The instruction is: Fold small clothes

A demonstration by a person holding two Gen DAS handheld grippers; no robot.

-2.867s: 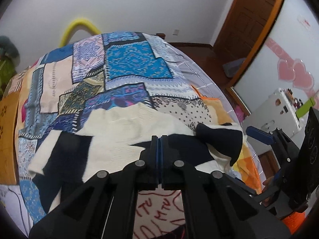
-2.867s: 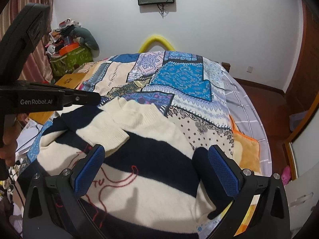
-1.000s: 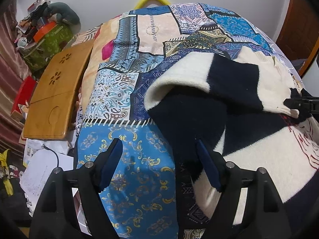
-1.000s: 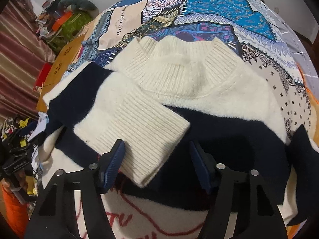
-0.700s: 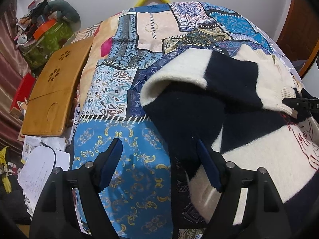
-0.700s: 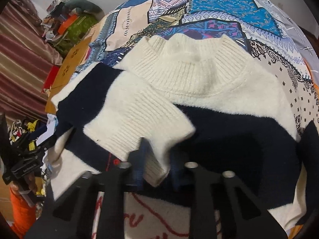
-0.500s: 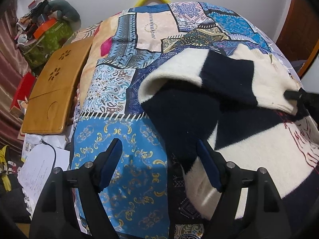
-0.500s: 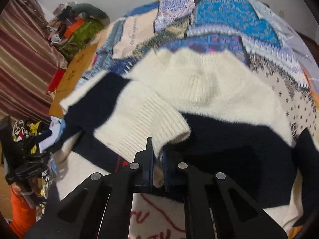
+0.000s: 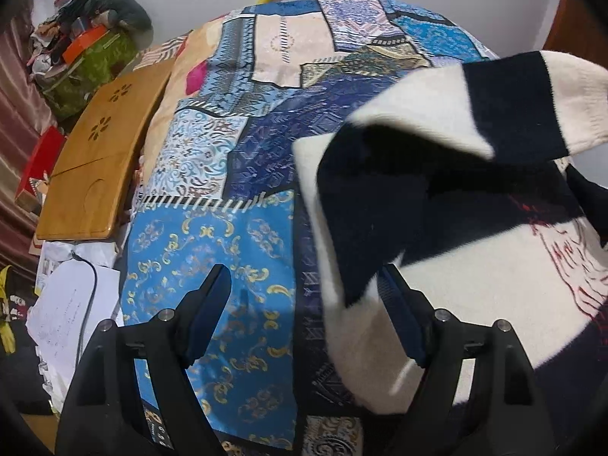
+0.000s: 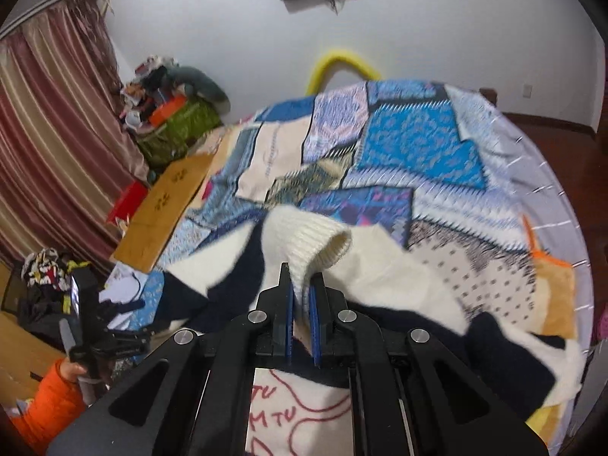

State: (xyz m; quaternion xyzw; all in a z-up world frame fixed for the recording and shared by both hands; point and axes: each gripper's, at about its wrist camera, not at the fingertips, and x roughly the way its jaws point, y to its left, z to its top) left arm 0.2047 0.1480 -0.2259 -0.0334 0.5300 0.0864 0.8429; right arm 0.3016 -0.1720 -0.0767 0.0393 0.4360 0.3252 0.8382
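The ribbed cream cuff [image 10: 311, 239] of the navy-and-cream striped sweater [image 9: 475, 266] is pinched by the right gripper [image 10: 300, 296] and held lifted above the patchwork quilt [image 9: 235, 152]; the left gripper [image 9: 304, 311] is spread wide at the sweater's near edge

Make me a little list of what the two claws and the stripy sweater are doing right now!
right claw: shut on the sweater's cream ribbed cuff, sleeve lifted
left claw: open, holding nothing, by the sweater's edge
sweater: cream and navy stripes, red stitched drawing, lying on the bed
bed cover: blue patchwork quilt
beside the bed: wooden lap tray
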